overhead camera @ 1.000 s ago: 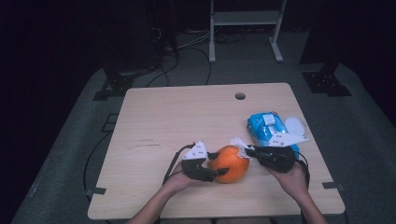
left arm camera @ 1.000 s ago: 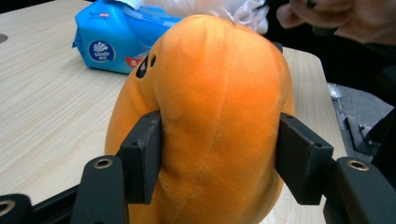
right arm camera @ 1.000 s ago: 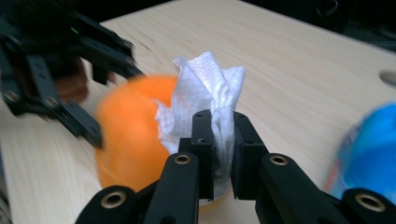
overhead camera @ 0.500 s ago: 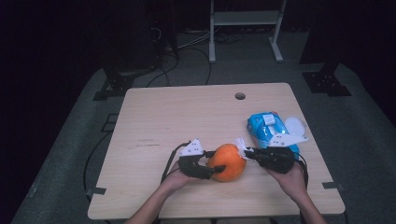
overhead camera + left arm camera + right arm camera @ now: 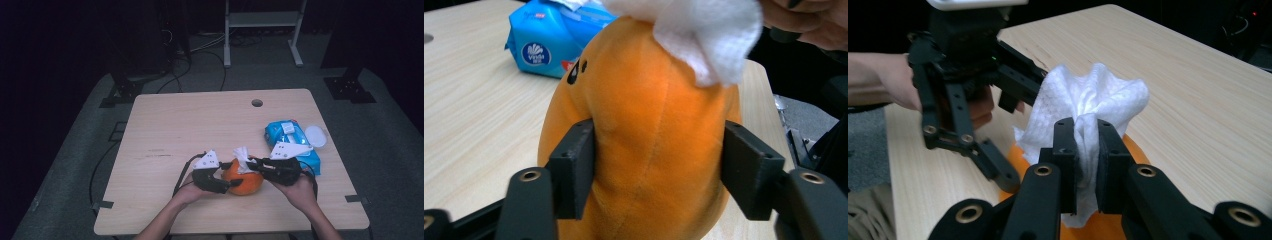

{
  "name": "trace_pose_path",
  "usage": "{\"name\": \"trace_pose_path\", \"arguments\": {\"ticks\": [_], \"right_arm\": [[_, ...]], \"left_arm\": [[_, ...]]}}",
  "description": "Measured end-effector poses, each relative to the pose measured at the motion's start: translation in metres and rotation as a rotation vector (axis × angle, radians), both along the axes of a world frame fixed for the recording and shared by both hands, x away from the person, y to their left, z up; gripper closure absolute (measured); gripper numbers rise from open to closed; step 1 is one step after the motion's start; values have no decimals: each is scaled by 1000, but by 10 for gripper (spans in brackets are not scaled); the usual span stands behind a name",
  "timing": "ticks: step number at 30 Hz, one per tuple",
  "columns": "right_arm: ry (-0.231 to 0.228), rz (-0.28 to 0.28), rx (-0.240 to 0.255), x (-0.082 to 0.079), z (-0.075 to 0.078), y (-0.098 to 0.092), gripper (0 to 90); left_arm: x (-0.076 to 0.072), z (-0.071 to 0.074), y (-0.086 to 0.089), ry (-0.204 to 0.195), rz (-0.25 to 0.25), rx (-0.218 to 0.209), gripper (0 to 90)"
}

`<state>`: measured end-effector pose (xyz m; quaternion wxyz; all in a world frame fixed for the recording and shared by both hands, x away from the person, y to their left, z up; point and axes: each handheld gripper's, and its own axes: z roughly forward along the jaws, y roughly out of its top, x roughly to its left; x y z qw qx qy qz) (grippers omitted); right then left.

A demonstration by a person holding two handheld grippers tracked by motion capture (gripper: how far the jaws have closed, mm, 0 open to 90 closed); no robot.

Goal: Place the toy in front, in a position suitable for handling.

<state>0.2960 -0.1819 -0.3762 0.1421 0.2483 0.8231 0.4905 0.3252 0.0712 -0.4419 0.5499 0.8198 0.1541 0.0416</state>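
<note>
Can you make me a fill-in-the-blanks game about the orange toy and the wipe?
1. The left gripper has its jaws on both sides of the ____ plush toy.
2. The right gripper pinches a ____ wipe.
3. The wipe rests on ____ of the toy.
4. The pack of wipes on the table is ____.

Missing words: orange; white; top; blue

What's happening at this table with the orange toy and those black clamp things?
A person is wiping an orange plush toy with hand-held grippers. The left gripper has the toy between its jaws, which have just been opening but are still against its sides. The right gripper is shut on a white wipe and holds it on top of the toy. A blue pack of wipes lies on the wooden table, beside the person's right hand.
</note>
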Motion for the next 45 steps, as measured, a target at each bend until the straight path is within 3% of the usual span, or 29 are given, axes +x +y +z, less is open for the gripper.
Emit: {"name": "trace_pose_path", "arguments": {"ticks": [4, 6, 10, 12, 15, 17, 18, 20, 23, 25, 27, 29, 34, 38, 40, 45], "right_arm": [[6, -13, -5, 2, -3, -6, 810], [14, -21, 1, 2, -4, -10, 810], [26, -36, 11, 3, -6, -18, 810], [29, -43, 9, 4, -6, -22, 810], [34, -52, 14, 4, -7, -27, 809], [40, -54, 25, 5, -8, -29, 809], [38, -55, 29, 5, -9, -29, 809], [41, -58, 37, 5, -7, -27, 809], [9, -75, 48, 5, -1, -25, 809], [-5, -89, 60, 5, 1, -25, 809], [13, -85, 88, 7, 0, -26, 810], [32, -78, 103, 10, -3, -26, 810], [97, -76, 68, 15, -19, -21, 809], [133, -98, 70, 19, -31, -24, 809], [135, -116, 50, 20, -31, -26, 808], [72, -117, 43, 12, -22, -24, 809]], "left_arm": [[2, 1, 0, -35, -9, 1, 176], [6, -2, 2, -29, -14, -6, 125], [13, -12, 6, -11, -47, -25, 107], [15, -16, 4, -16, -67, -8, 96], [19, -25, 1, 22, -79, -5, 81], [20, -27, 0, 47, -87, -14, 99], [19, -27, 1, 31, -85, -12, 152], [17, -22, 3, 9, -73, -17, 343], [13, -4, 8, -18, -45, -14, 444], [9, 14, 13, -34, -26, 19, 443], [4, 27, 19, -61, -21, 43, 443], [2, 31, 22, -57, -26, 67, 442], [5, 23, 25, 3, -39, 118, 442], [8, 19, 20, 6, -19, 93, 392], [7, 15, 14, -3, -9, 78, 365], [6, 12, 4, -20, 13, 75, 332]]}}
